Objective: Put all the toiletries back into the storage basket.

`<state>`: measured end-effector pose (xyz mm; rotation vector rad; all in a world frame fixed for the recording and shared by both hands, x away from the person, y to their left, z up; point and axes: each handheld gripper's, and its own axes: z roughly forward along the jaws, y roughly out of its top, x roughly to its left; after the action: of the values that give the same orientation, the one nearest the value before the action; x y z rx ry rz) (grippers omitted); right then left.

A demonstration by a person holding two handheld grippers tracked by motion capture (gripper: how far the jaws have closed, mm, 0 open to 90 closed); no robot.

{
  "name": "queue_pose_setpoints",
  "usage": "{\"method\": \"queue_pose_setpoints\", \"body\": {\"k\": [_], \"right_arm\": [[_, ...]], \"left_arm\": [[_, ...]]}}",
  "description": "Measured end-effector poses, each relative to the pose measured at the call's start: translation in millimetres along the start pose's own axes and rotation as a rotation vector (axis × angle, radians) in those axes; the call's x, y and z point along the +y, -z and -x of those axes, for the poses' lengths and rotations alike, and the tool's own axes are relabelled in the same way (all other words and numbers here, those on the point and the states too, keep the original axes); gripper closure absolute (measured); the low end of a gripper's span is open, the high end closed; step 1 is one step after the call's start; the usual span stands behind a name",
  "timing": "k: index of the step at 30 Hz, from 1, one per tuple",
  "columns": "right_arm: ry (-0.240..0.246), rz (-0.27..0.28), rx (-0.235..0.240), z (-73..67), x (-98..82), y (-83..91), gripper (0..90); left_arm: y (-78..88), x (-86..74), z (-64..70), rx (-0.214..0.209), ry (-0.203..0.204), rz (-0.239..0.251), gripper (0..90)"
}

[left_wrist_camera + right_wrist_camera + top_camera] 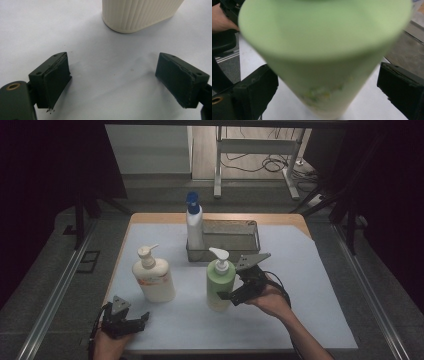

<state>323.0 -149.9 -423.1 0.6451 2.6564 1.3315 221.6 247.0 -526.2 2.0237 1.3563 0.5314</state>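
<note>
Right gripper view | right tongs (324, 82) spread, straddling upright pale-green plastic pump bottle (324, 50), unpinched | bottle just before grey metal tray (235, 227) | left tongs (112, 82) spread, farther away

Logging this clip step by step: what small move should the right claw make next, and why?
Probably close on the green pump bottle. The right claw is open, and in the right gripper view the bottle sits between its jaws with gaps on both sides, standing upright on the table.
</note>
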Motion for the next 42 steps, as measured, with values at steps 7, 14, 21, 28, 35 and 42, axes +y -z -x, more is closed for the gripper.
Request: {"method": "queue_pose_setpoints", "body": {"k": [7,14,21,28,35,42], "right_arm": [[0.020,-0.001,-0.005,-4.6,5.5,-10.8,3.8],[0.047,0.006,-0.040,-7.8,7.9,-13.6,10.8],[0.066,-0.004,-0.059,-10.0,9.1,-12.5,11.6],[0.028,-0.034,-0.080,-11.3,13.4,-11.4,12.0],[0.018,-0.024,-0.089,-9.8,22.0,-4.0,12.1],[0.014,-0.025,-0.108,-5.3,32.6,3.7,12.1]], "left_arm": [[0.0,0.0,0.0,0.000,0.000,0.000,11.8],[0.0,0.1,-0.1,0.000,0.000,0.000,11.8],[0.0,0.1,-0.1,0.000,0.000,0.000,11.8],[-0.1,0.1,-0.1,0.001,0.000,0.001,11.8],[-0.2,0.2,-0.1,0.001,0.001,0.001,11.8],[0.0,0.3,-0.5,0.000,-0.003,-0.002,11.8]]}}
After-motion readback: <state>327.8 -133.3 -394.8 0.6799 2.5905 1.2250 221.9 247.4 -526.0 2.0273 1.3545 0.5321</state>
